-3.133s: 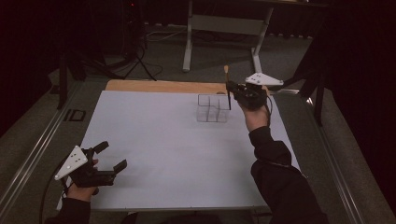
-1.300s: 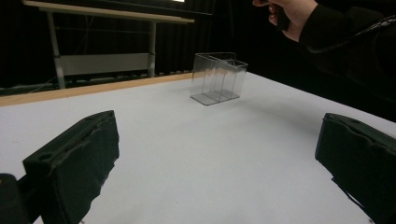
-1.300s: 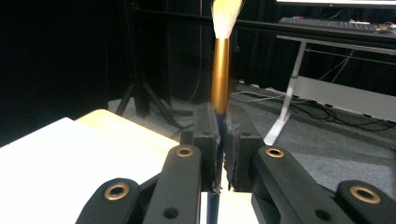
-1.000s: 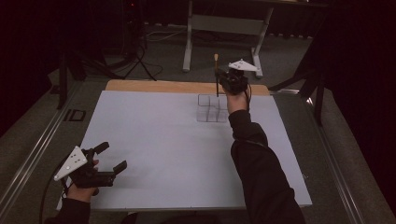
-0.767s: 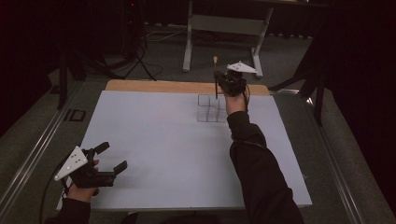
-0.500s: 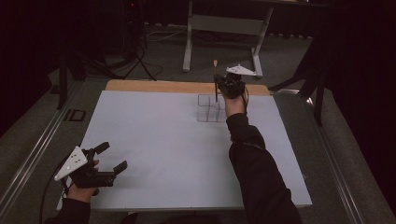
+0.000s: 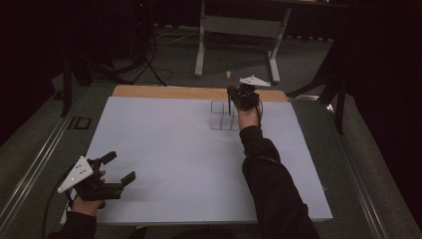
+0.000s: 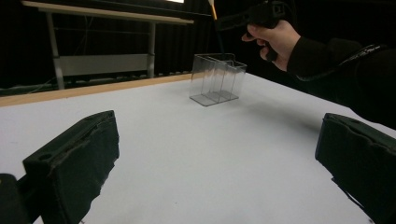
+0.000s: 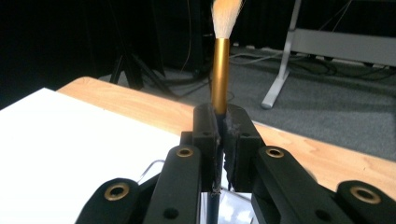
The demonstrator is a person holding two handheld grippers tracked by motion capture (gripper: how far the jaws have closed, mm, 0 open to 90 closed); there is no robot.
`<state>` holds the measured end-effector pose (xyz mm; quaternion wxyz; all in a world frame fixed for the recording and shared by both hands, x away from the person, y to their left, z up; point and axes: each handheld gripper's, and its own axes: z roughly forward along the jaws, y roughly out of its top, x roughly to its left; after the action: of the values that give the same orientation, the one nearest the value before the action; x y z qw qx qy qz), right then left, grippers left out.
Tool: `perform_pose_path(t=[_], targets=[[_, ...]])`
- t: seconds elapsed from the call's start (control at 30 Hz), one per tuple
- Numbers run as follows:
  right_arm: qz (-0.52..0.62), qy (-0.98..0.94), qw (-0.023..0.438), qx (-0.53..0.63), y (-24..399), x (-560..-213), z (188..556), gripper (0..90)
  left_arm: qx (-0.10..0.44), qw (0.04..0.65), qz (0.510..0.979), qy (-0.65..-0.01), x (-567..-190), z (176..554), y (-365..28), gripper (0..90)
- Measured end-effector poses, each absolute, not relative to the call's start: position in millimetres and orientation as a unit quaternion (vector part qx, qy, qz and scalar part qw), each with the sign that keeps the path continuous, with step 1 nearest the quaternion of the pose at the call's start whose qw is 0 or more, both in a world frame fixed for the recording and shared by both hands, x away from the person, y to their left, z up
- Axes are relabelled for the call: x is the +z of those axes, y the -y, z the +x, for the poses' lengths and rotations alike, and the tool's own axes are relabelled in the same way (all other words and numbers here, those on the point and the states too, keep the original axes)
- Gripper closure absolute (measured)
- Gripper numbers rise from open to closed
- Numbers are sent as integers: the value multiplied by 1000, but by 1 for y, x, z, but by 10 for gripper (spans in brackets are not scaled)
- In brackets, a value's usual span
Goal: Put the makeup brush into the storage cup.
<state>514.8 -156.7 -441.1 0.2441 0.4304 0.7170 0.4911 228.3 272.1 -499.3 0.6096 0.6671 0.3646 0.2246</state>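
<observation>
From above, your right claw [image 7: 233, 92], upper centre of the frame, is clamped on a brush [image 7: 229, 94] held upright over the clear box [image 7: 222, 115] on the tabletop [image 7: 174, 149]; whether its tip is inside, you cannot tell. Your left claw [image 7: 115, 168] rests open, lower left.

In your left gripper view, the box's compartments look empty.

In your right gripper view, the brush's bristles [image 9: 226, 18] are cut off at the top.
</observation>
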Motion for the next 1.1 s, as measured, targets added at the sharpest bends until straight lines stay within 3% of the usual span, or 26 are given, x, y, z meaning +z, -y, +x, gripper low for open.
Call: perform_pose_path(t=[0.7, 0.73, 0.77, 0.87, 1.1], targets=[[450, -732, 218, 463, 160, -464, 511, 838, 222, 610, 667, -366, -499, 229, -272, 0], [441, -730, 222, 474, 161, -465, 507, 620, 222, 610, 667, -366, -500, 229, -272, 0], [444, -731, 216, 471, 160, -464, 508, 464, 222, 609, 668, -366, -500, 229, -272, 0], [446, -745, 198, 455, 157, -463, 511, 109, 222, 610, 667, -366, -500, 229, -272, 0], [451, -742, 182, 462, 162, -457, 511, 79, 222, 611, 666, -366, -499, 229, -272, 0]])
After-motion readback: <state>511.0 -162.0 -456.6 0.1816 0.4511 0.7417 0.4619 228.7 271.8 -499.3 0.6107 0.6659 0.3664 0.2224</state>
